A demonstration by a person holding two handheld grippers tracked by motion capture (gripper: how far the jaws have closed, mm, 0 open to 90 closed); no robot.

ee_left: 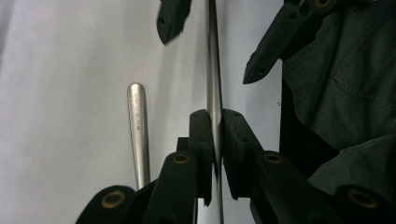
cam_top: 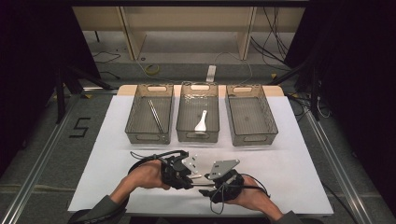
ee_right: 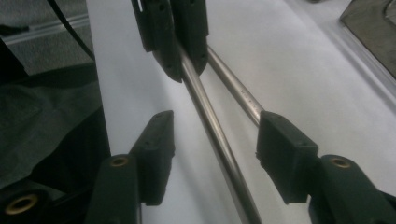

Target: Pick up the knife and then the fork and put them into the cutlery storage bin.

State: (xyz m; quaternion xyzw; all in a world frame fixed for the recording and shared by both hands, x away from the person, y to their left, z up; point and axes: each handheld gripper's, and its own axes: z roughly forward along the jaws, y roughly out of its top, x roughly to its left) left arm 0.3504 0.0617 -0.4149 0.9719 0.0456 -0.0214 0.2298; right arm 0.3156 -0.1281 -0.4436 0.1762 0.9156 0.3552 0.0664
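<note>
My left gripper (ee_left: 215, 135) is shut on a thin metal chopstick (ee_left: 213, 70), which runs straight out between its pads. A second metal chopstick (ee_left: 138, 130) lies on the white table cover beside it. In the right gripper view, my right gripper (ee_right: 217, 140) faces the left one, and the held chopstick (ee_right: 210, 121) passes through the gap between its jaws. Neither pad touches it, so this gripper is open. The other chopstick (ee_right: 236, 91) lies just behind its right pad. In the high view both grippers, left (cam_top: 189, 175) and right (cam_top: 208, 185), meet tip to tip near the table's front edge.
Three clear bins stand in a row at the back: the left bin (cam_top: 135, 122) holds metal chopsticks (cam_top: 155, 116), the middle bin (cam_top: 187, 122) a white spoon (cam_top: 201, 122), and the right bin (cam_top: 268, 122) nothing. A white cover (cam_top: 289, 177) spans the table.
</note>
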